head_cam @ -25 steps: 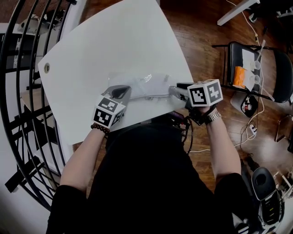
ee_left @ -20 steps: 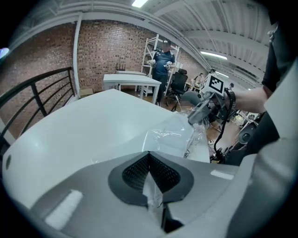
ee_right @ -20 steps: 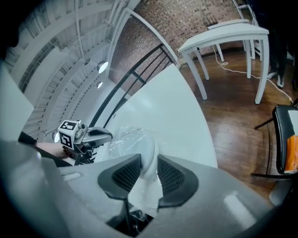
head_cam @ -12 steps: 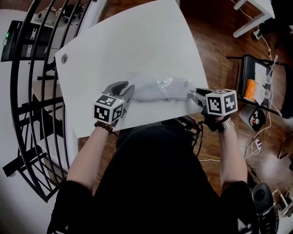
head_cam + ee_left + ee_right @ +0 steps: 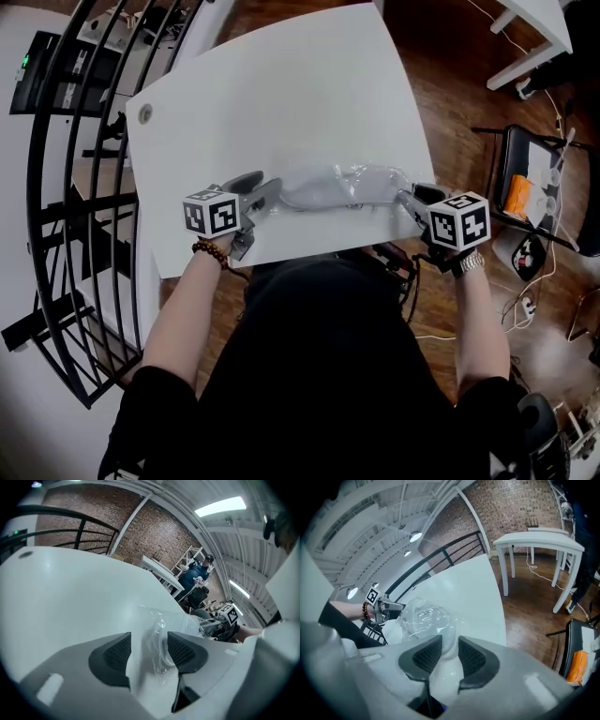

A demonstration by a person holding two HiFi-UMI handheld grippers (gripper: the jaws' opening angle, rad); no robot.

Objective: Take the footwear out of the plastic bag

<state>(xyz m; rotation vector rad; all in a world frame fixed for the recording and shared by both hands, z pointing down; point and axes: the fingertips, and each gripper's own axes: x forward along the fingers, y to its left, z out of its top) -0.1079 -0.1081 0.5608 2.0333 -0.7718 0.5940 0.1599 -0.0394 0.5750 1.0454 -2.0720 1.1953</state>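
Observation:
A clear plastic bag [image 5: 337, 187] with pale footwear inside lies across the white table [image 5: 281, 94] near its front edge. My left gripper [image 5: 274, 192] is at the bag's left end. Its jaws are opening, and crinkled film [image 5: 161, 637] lies loose between the pads without being pressed. My right gripper [image 5: 403, 199] is shut on the bag's right end. In the right gripper view the bag [image 5: 424, 616] bulges just beyond the pads, and white material fills the narrow gap between them. How the footwear lies inside the film is unclear.
A black metal railing [image 5: 66, 187] curves along the table's left side. On the wooden floor to the right stand a black chair [image 5: 539, 178] holding an orange item, cables, and another white table [image 5: 539, 37]. A round grommet [image 5: 144, 113] sits near the table's far left corner.
The left jaws have gone from shut on the bag's left end to wide open, letting the film go. The right gripper keeps its hold. The bag now lies stretched between the two grippers.

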